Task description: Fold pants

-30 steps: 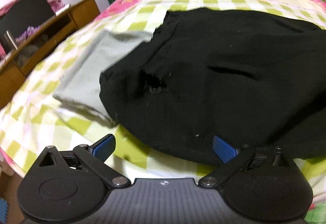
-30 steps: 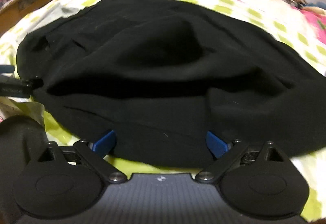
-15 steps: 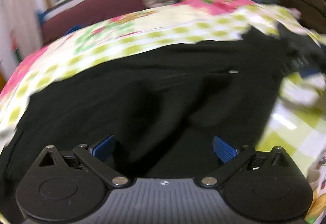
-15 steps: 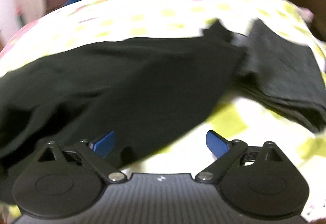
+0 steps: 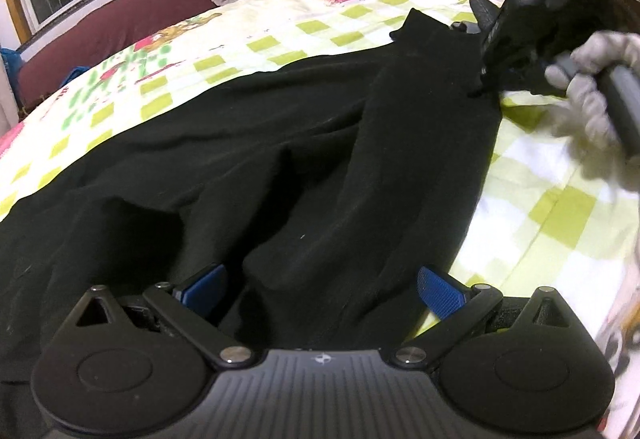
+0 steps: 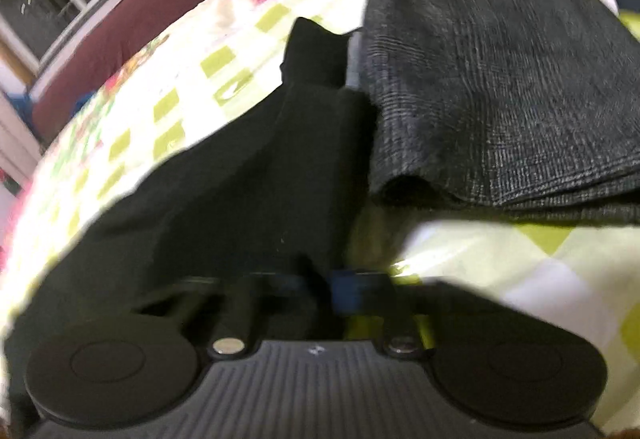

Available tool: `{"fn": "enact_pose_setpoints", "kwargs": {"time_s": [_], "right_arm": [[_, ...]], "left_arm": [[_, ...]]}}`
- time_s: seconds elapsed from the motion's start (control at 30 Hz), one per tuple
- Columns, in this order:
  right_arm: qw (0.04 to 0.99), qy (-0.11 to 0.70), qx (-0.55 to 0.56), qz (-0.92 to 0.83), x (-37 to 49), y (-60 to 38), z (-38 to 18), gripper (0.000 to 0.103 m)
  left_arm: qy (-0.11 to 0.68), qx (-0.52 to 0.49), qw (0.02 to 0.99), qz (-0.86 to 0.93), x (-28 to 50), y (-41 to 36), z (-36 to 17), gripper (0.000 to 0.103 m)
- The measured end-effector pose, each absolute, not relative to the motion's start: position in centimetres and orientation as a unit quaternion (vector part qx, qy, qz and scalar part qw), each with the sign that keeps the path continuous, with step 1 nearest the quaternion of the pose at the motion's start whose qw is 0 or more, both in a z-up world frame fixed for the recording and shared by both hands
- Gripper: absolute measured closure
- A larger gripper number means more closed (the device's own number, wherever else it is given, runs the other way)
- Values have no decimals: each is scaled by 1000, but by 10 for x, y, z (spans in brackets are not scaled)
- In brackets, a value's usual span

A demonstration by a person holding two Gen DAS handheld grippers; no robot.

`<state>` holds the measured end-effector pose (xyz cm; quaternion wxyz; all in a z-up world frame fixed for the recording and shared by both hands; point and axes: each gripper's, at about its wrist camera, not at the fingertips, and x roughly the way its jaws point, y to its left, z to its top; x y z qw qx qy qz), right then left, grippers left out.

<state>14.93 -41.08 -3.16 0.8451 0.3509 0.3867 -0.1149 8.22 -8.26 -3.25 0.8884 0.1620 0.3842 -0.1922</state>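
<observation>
Bed (image 5: 304, 27), checked green-and-white sheet, pink floral patch toward far edge. Black pants (image 5: 248, 167) spread long across the middle, rumpled, leg end reaching toward the headboard side. Folded grey cloth (image 6: 500, 87) just beside that leg end, edges touching or overlapping; cannot tell which. Left gripper (image 5: 320, 289) spread wide, pants fabric lying between the blue pads, not pinched. Right gripper (image 6: 320, 285) closed down narrow on a pants edge, gloved hand (image 5: 592, 95) behind it.
</observation>
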Motion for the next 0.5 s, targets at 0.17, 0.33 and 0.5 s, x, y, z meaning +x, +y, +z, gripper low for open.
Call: {"fn": "enact_pose_setpoints", "kwargs": {"time_s": [0.17,0.33,0.5], "right_arm": [[871,329,356,-81,115,-427,16,98],[887,324,317,-85,64,-429,37,98],[849,414,292,-153,65,-445,-12,95]], "left_arm": [[367,170,889,-213,81,-98,-28,0],[358,167,888,-236,73,-113,-24,0],[388,184,866,-255,70,-129,-43,0]]}}
